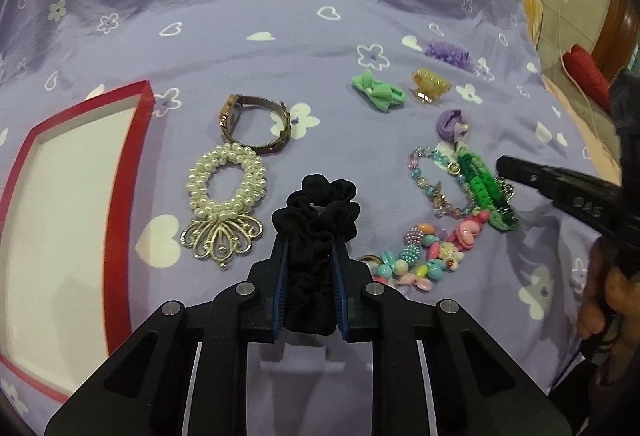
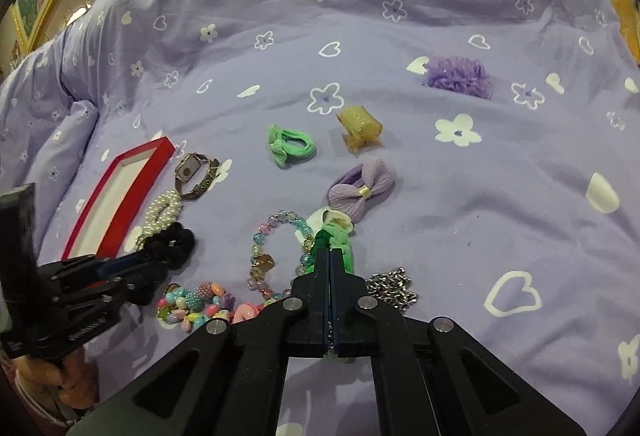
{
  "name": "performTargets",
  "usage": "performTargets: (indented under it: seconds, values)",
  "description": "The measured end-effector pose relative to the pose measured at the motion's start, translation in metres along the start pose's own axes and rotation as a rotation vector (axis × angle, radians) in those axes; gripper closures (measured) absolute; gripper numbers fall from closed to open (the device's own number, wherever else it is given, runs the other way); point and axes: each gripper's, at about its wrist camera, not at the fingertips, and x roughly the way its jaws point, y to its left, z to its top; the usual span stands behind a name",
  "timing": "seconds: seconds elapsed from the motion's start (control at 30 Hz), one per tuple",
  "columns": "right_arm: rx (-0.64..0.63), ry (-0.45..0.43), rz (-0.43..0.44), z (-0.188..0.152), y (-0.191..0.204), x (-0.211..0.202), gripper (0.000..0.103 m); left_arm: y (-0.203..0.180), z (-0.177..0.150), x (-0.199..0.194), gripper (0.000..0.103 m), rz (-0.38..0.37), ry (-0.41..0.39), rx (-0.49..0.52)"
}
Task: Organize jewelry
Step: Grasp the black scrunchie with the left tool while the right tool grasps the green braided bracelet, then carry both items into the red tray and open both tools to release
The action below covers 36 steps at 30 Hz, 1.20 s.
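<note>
while left gripper (image 1: 311,252) clamps black scrunchie (image 1: 316,212), right gripper (image 2: 329,256) pinches green braid (image 2: 338,236).

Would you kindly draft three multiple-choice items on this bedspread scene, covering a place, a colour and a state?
1. Where does the red box lie relative to the pearl bracelet in the left wrist view?
A. left of it
B. right of it
C. on top of it

2. What colour is the scrunchie in the left tool?
A. green
B. black
C. yellow

3. How is the right tool?
A. wide open, empty
B. out of sight
C. shut on the green braided band

Key: 1 A, box at the frame's left; 2 B, black fabric between its pads; 3 C, green band between closed fingers.
</note>
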Motion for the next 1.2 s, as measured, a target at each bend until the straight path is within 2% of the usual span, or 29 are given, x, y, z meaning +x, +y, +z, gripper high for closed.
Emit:
performTargets:
  seconds: [0.13,0.2,0.3,0.47,0.53,0.63,0.8,0.97,1.2]
  values:
    - [0.006,0.047,-0.004,0.002,-0.002,0.013,0.087,0.006,0.000,-0.016,0.085,-0.005,-0.026,-0.021]
    - [-0.012,0.060,-0.016,0.001,0.000,0.019,0.085,0.009,0.000,-0.024,0.085,-0.004,-0.040,-0.031]
    - [-0.030,0.072,-0.043,0.002,0.000,0.027,0.086,0.015,-0.001,-0.033,0.085,-0.007,-0.054,-0.047]
    - [-0.043,0.082,-0.043,0.002,0.000,0.028,0.086,0.024,-0.004,-0.047,0.085,-0.007,-0.075,-0.071]
    - [-0.053,0.085,-0.030,0.002,0.003,0.026,0.092,0.028,-0.006,-0.053,0.085,-0.004,-0.084,-0.082]
    - [-0.065,0.047,-0.021,0.003,0.011,0.015,0.093,0.036,-0.010,-0.064,0.085,0.009,-0.101,-0.098]
    - [-0.045,-0.015,0.069,0.007,0.032,-0.008,0.094,0.058,-0.018,-0.083,0.085,0.036,-0.132,-0.137]
    - [-0.048,-0.028,0.192,0.008,0.072,-0.017,0.094,0.088,-0.028,-0.097,0.085,0.075,-0.149,-0.188]
    - [-0.107,-0.023,0.312,0.014,0.142,-0.013,0.094,0.133,-0.046,-0.114,0.085,0.126,-0.167,-0.267]
